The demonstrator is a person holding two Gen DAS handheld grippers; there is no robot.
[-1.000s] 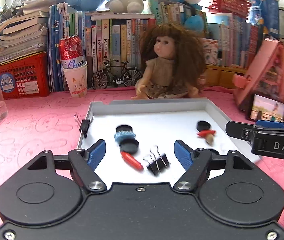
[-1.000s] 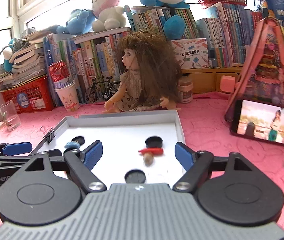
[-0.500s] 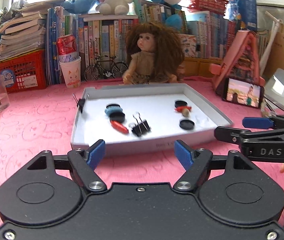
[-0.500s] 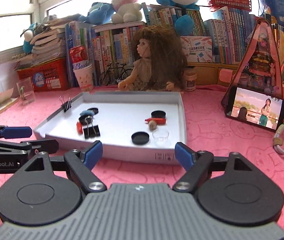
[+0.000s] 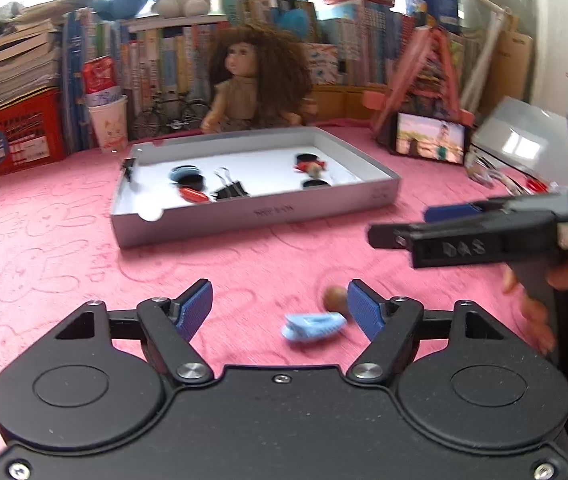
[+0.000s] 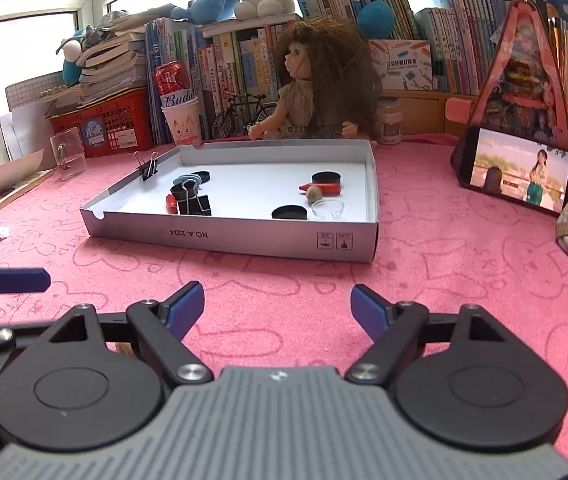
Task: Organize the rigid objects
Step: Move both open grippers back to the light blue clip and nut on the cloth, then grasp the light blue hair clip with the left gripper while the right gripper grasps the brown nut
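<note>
both grippers pulled back from grey cardboard tray (image 5: pixel 251 216) since a second ago; tray now well ahead on pink embossed cloth (image 6: pixel 444 264). left gripper (image 5: pixel 279 306) jaws closing, nothing pinched; blurred light-blue plastic piece (image 5: pixel 312 326) and small brown round nut-like object (image 5: pixel 334 298) lie between them, likely next pick. right gripper (image 6: pixel 277 308) wide, empty. tray holds glossy black caps, binder clips (image 6: pixel 192 202).

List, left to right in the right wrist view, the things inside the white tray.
Inside the tray: red piece → big black binder clip → black disc near the front wall → clear little dish.
</note>
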